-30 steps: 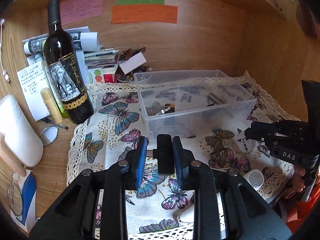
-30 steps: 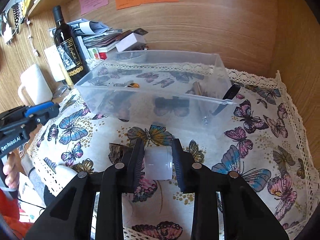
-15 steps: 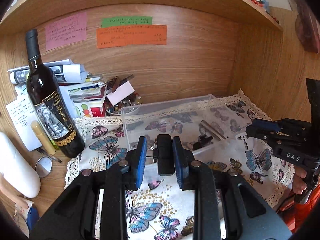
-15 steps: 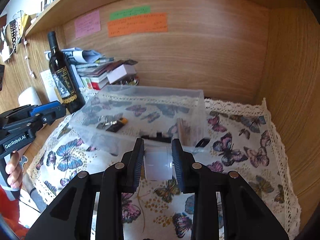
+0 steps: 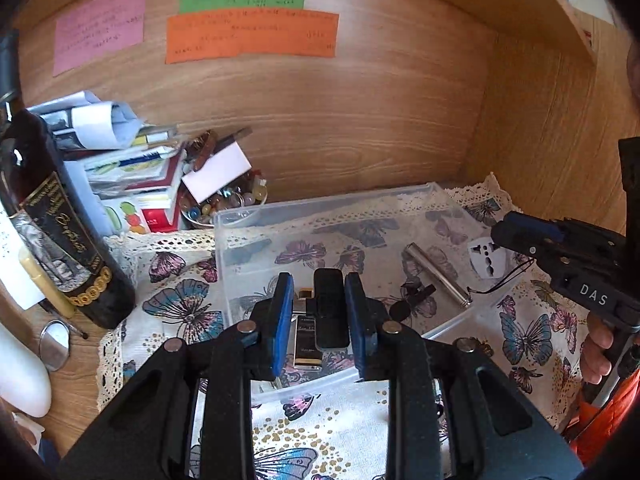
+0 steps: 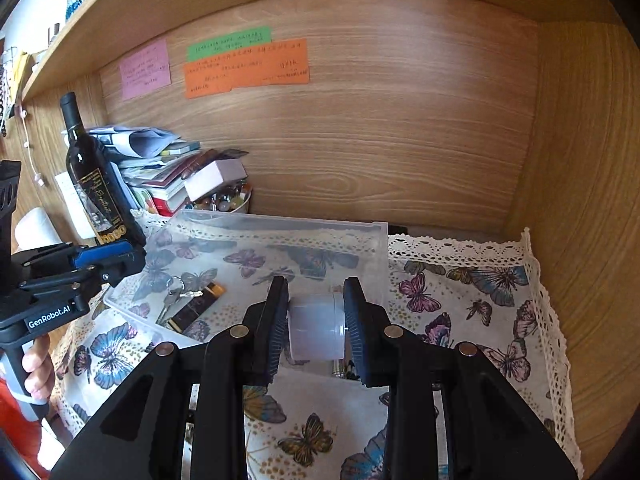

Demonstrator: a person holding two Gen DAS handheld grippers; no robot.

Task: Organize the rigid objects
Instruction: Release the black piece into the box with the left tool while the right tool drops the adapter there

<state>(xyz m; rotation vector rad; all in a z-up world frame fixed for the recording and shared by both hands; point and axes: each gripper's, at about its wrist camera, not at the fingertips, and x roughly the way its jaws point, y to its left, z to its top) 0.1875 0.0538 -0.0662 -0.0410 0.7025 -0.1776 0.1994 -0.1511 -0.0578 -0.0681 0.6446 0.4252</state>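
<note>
My left gripper [image 5: 322, 312] is shut on a small black block [image 5: 329, 308] and holds it over the near left part of the clear plastic bin [image 5: 320, 204]. My right gripper [image 6: 317, 324] is shut on a white plug adapter [image 6: 316, 326] above the bin's [image 6: 280, 222] near right side. In the left wrist view the adapter's white face [image 5: 485, 258] shows at the right gripper's tip. Inside the bin lie a black-and-gold lighter [image 6: 196, 306], keys [image 6: 174, 296], a metal tube [image 5: 436, 276] and a small black clip [image 5: 412, 300].
A wine bottle [image 6: 94, 184] stands left of the bin beside a stack of papers and books [image 6: 168, 164] and a bowl of beads [image 5: 224, 200]. A butterfly cloth [image 6: 460, 292] covers the desk. Wooden walls close in at the back and right. A small mirror [image 5: 54, 344] lies at the left.
Both grippers have risen and moved forward over the bin, each still holding its object. The bin now lies under the fingertips instead of ahead of them.
</note>
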